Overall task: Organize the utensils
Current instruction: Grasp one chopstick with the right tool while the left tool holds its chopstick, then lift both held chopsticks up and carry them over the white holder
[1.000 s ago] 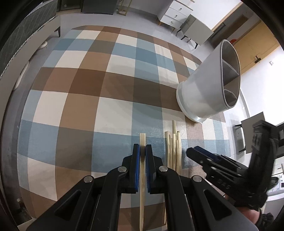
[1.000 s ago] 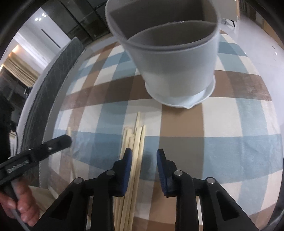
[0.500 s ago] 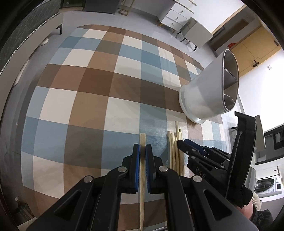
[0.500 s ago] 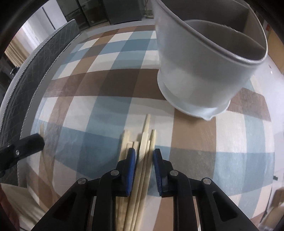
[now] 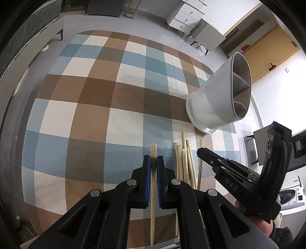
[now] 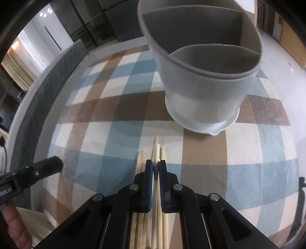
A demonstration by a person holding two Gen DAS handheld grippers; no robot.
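Note:
My left gripper is shut on a single wooden chopstick that runs lengthwise between its blue pads above the checked cloth. A loose bundle of several wooden chopsticks lies on the cloth just to its right. My right gripper is shut on one chopstick of that bundle. The right gripper also shows in the left wrist view, beside the bundle. The grey divided utensil holder stands upright beyond the bundle; it shows in the left wrist view at the right.
A checked blue, brown and white cloth covers the table. A dark quilted bench runs along the table's left side. The left gripper's finger shows at the left of the right wrist view. Chairs and a white cabinet stand beyond the table.
My right gripper moved onto the chopstick bundle and went from open to shut on one chopstick. My left gripper has stayed shut on its chopstick and has risen a little.

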